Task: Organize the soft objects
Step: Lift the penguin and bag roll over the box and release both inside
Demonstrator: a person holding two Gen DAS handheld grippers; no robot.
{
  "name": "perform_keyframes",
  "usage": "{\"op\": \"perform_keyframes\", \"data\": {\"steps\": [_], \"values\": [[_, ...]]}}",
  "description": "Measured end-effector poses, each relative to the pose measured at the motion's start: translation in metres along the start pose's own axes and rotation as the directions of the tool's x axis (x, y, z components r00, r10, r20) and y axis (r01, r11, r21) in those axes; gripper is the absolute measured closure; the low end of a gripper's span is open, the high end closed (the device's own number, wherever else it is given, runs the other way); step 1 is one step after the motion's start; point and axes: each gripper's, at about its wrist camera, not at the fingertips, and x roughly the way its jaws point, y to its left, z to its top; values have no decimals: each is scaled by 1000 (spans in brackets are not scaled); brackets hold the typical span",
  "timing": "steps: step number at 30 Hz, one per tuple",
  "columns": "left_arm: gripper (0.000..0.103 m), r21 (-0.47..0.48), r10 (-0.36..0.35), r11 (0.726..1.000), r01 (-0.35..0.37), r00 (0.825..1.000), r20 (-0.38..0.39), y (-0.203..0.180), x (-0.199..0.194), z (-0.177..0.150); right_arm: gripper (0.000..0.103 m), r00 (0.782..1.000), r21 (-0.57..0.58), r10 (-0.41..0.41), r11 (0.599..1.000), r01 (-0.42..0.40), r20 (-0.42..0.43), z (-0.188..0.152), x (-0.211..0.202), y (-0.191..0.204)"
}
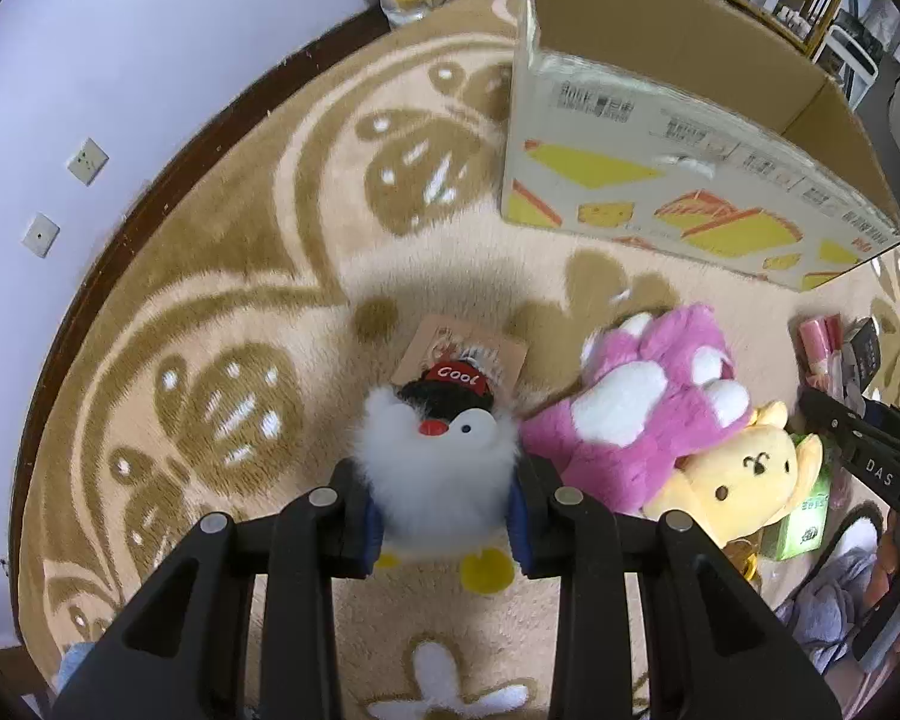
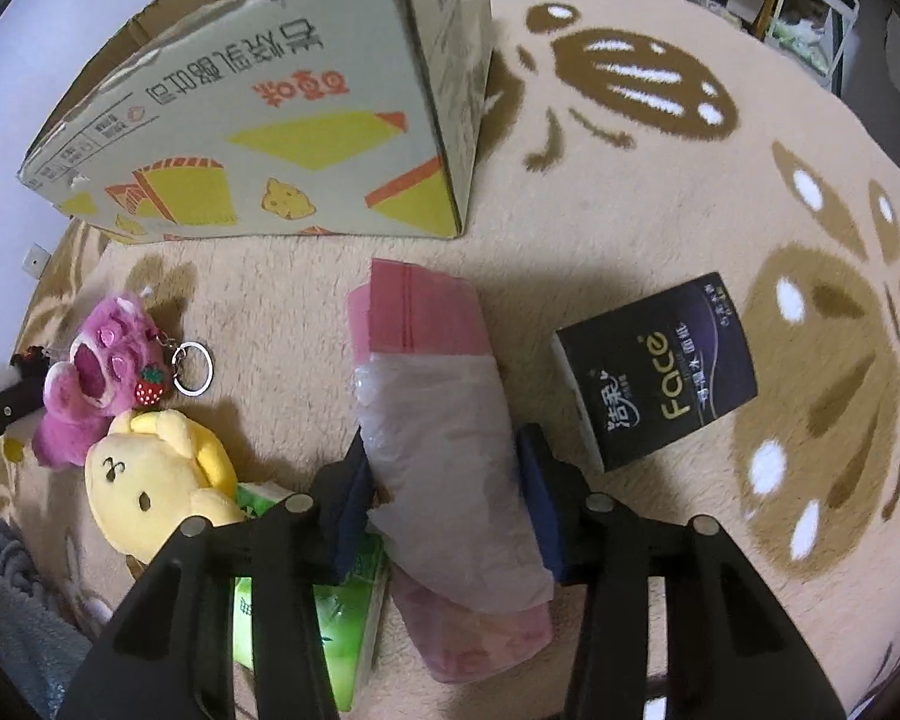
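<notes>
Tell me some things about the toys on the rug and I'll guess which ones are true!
1. The left hand-held gripper is squeezing the penguin toy. True.
2. The penguin wears a green hat. False: its hat is red and says "Cool".
3. The right hand-held gripper is closed on a pink plastic packet. True.
4. The yellow bear sits inside the cardboard box. False: it lies on the rug beside the pink plush toy.
5. A black tissue pack lies on the rug. True.
</notes>
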Motion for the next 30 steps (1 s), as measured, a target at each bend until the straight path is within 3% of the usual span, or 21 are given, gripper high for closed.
{"op": "perform_keyframes", "data": {"steps": [9, 15, 26, 30], "values": [[72, -9, 29, 1000, -28, 990, 141, 0, -27, -1, 65, 992, 39, 46, 998, -50, 115, -1, -36, 0], [72, -19, 36, 999, -33, 973, 226, 3, -42, -1, 65, 979, 55, 99, 992, -111, 179, -2, -53, -2], [72, -1, 27, 1000, -28, 958, 285, -1, -53, -3, 67, 950, 59, 161, 981, -183, 268, -1, -77, -4], [73, -7, 22, 1000, -21, 947, 322, 1, -60, -3, 80, 943, 59, 179, 977, -203, 282, -1, -81, -6]]}}
